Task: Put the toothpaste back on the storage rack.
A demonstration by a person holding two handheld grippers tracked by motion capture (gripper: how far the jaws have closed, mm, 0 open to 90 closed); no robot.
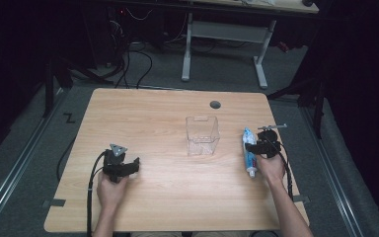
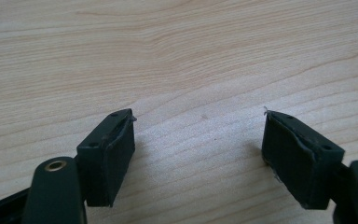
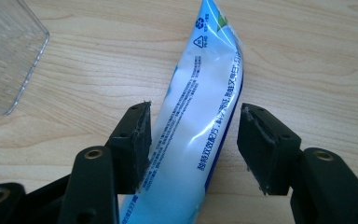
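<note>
The light wooden surface [image 1: 158, 197] carries 2 things and 2 hand-held tools. Largest on it is a clear plastic box [image 1: 202, 135], open at the top, standing upright a little right of the middle and nearer the far edge than the near one; a round cable hole [image 1: 215, 104] sits in the surface behind it, close to the far edge.

Next in size is the blue and white toothpaste tube [image 1: 248, 150], lying flat near the right edge, its cap end toward the near edge and its flat crimped end toward the far edge. It is near the box but clearly apart from it.

The right tongs [image 3: 193, 142] straddle the tube's body. The left pad [image 3: 142, 140] is at the tube's edge, while a gap shows between the tube and the other pad, so the jaws stand apart and are not clamped.

The left tongs [image 2: 198, 156] rest near the left edge, toward the near side, jaws wide apart over bare wood.
</note>
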